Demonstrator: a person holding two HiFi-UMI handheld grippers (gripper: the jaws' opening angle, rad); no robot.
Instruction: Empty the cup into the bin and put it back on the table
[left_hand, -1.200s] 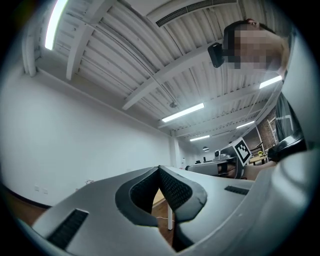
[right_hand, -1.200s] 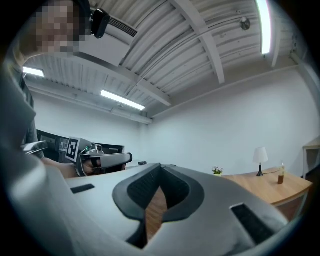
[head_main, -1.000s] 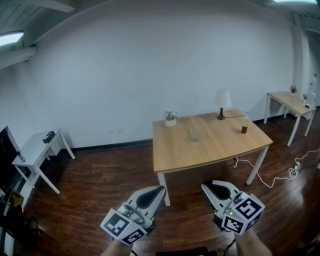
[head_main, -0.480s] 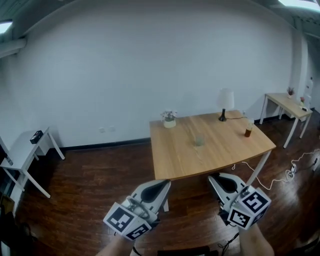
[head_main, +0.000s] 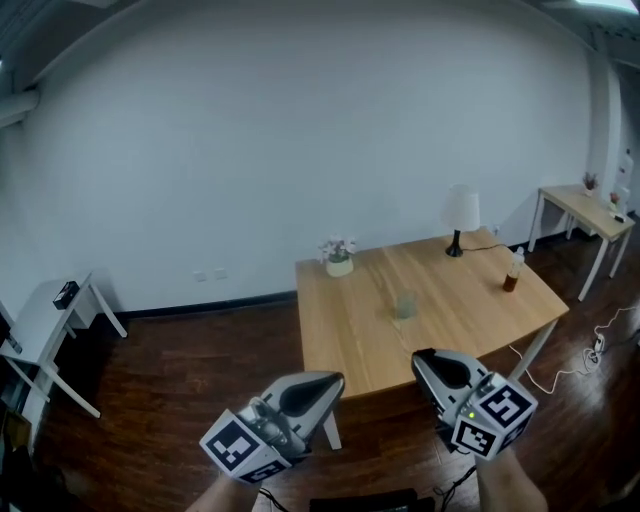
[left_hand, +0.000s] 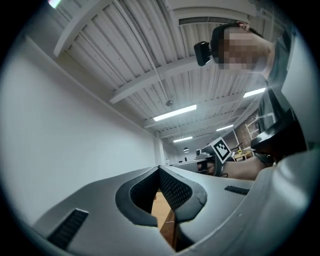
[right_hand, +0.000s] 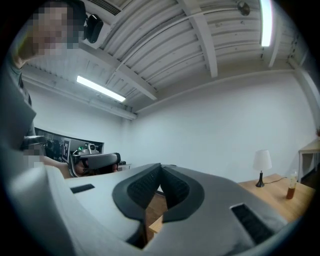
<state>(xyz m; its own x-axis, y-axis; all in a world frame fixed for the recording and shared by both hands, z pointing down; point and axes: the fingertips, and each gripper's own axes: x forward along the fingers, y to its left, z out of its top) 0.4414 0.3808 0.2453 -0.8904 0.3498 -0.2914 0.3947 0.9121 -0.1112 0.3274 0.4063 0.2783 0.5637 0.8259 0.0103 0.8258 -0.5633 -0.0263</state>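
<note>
A clear cup (head_main: 405, 305) stands upright near the middle of the wooden table (head_main: 345, 330) in the head view. Both grippers are held low in front of the table's near edge, well short of the cup. My left gripper (head_main: 338, 377) has its jaws together with nothing between them, as the left gripper view (left_hand: 159, 168) also shows. My right gripper (head_main: 418, 355) is likewise shut and empty, its tips meeting in the right gripper view (right_hand: 161, 165). The cup is hidden in both gripper views. No bin is in view.
On the table stand a small potted plant (head_main: 338, 258), a white lamp (head_main: 460, 215) and a brown bottle (head_main: 513, 272). A small white side table (head_main: 50, 310) is at the left, another desk (head_main: 585, 205) at the right. A white cable (head_main: 595, 345) lies on the dark wood floor.
Both grippers have moved forward together toward the table, which now sits closer and larger in the head view. Both pairs of jaws have stayed together.
</note>
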